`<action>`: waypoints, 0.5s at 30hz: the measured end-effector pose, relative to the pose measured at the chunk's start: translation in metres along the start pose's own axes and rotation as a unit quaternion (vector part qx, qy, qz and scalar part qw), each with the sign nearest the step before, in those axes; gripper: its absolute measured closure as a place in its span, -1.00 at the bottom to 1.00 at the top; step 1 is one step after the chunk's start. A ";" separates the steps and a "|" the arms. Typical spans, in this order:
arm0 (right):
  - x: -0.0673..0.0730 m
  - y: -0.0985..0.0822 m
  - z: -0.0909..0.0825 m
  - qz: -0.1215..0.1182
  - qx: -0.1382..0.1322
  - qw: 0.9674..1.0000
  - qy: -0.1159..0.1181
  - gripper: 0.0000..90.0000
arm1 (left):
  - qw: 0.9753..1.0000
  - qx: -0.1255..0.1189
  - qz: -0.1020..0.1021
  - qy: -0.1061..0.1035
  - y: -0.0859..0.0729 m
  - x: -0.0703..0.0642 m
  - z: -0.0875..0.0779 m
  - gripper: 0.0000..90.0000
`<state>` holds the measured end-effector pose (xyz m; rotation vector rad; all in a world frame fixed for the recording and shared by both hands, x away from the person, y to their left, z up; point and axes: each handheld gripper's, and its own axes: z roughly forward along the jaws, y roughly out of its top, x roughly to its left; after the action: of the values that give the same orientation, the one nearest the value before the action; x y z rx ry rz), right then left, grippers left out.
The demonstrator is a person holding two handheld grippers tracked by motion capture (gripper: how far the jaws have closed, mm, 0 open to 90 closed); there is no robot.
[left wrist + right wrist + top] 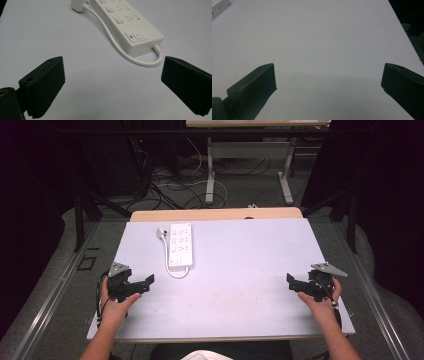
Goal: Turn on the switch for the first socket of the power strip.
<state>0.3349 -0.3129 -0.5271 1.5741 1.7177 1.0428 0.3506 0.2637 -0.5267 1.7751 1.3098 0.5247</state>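
A white tabletop (240, 285) sits in a dark room, with a second desk's legs and loose floor cables beyond it. Nearest the person, both hands rest low on the near part of the table, one at each side, which looks like a ready stance rather than work under way. The left gripper (142, 284) has its jaws spread wide with nothing between them, and it is angled toward the middle of the table; in the left gripper view (112, 82) its jaws frame the bare surface just short of the white power strip (127, 23), so this hand seems placed to reach for it. The right gripper (292, 282) is likewise wide apart and empty, well away from the strip, pointing across bare table (324, 50), probably held back until it is wanted. Farther out, left of centre, the power strip (181, 245) lies flat with its switch end (136, 36) toward the person. Its white cord (140, 61) loops out of that end and runs back along its left side to the plug (161, 232), which lies just beside the far end, connected to nothing.
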 end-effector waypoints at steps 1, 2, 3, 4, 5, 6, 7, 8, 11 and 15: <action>-0.001 -0.001 0.000 -0.003 -0.004 1.000 0.003 -1.00 | 1.000 -0.001 -0.001 -0.001 0.000 -0.001 0.000 -0.88; -0.001 -0.001 0.000 -0.003 -0.004 1.000 0.003 -1.00 | 1.000 0.000 0.000 -0.001 0.000 -0.002 0.000 -0.88; 0.000 -0.003 0.000 0.003 0.005 1.000 0.003 -1.00 | 1.000 0.003 0.003 -0.001 0.001 -0.003 0.002 -0.88; 0.000 -0.004 0.001 0.001 0.002 1.000 0.004 -0.99 | 1.000 0.003 0.003 -0.001 0.001 -0.003 0.002 -0.88; 0.000 -0.004 0.002 0.000 0.002 1.000 0.001 -0.98 | 1.000 0.003 0.004 0.000 0.000 -0.004 0.002 -0.88; 0.001 -0.004 0.003 -0.007 -0.001 1.000 -0.001 -0.97 | 1.000 0.006 0.003 0.000 0.000 -0.005 0.003 -0.88; 0.001 -0.004 0.003 -0.007 -0.001 1.000 -0.001 -0.97 | 1.000 0.006 0.003 0.000 0.000 -0.005 0.003 -0.88; 0.002 -0.004 0.004 -0.012 -0.005 1.000 -0.006 -0.94 | 1.000 0.008 0.003 0.001 0.000 -0.006 0.004 -0.88; 0.005 -0.004 0.005 -0.014 -0.001 1.000 -0.004 -0.92 | 1.000 0.012 0.002 0.001 0.000 -0.008 0.004 -0.88; 0.006 -0.006 0.005 -0.019 -0.001 1.000 0.001 -0.92 | 1.000 0.005 -0.006 -0.002 0.001 -0.010 0.003 -0.88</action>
<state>0.3352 -0.3061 -0.5349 1.5331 1.7403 1.0267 0.3500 0.2531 -0.5262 1.7759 1.3215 0.5084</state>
